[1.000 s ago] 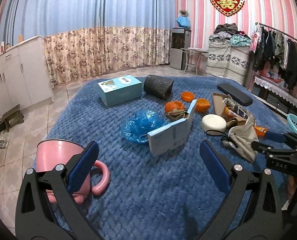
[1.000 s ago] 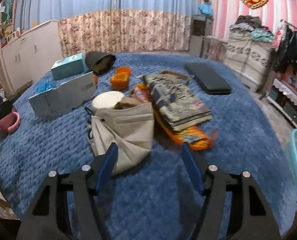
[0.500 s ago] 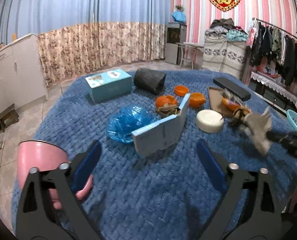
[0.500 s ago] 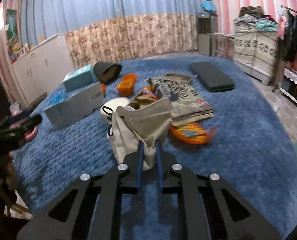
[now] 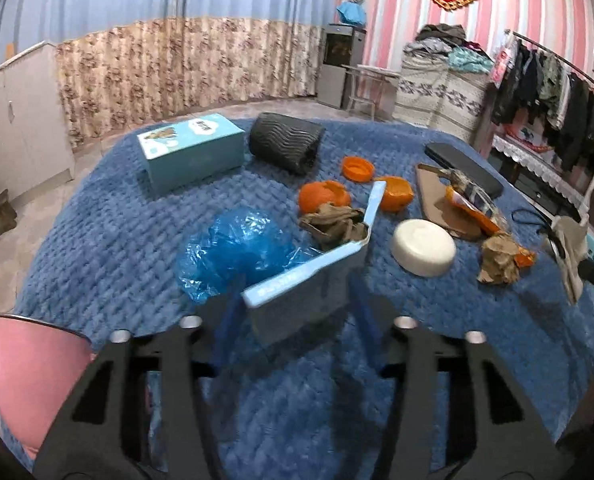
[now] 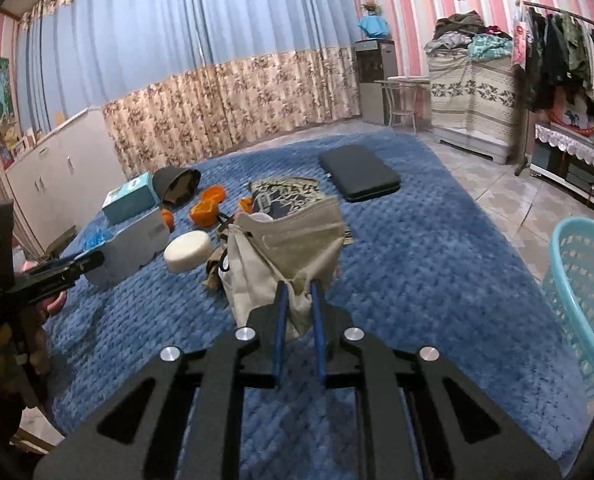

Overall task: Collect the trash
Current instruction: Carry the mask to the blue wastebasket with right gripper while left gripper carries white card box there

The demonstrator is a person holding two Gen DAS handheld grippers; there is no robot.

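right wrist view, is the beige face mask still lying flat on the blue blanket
No, the right gripper is shut on the beige face mask and holds it lifted clear of the blue blanket.

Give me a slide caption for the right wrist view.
Right gripper shut on beige face mask, lifted above blue blanket; teal basket at right.

1. My left wrist camera looks forward and down along my left hand-held gripper (image 5: 293,308), close over the blue bedspread (image 5: 109,240).
2. My right wrist camera looks down along my right hand-held gripper (image 6: 297,292), from the bed's other side.
3. Both views share the white bowl (image 5: 423,247) and the curtained wall (image 6: 233,100).
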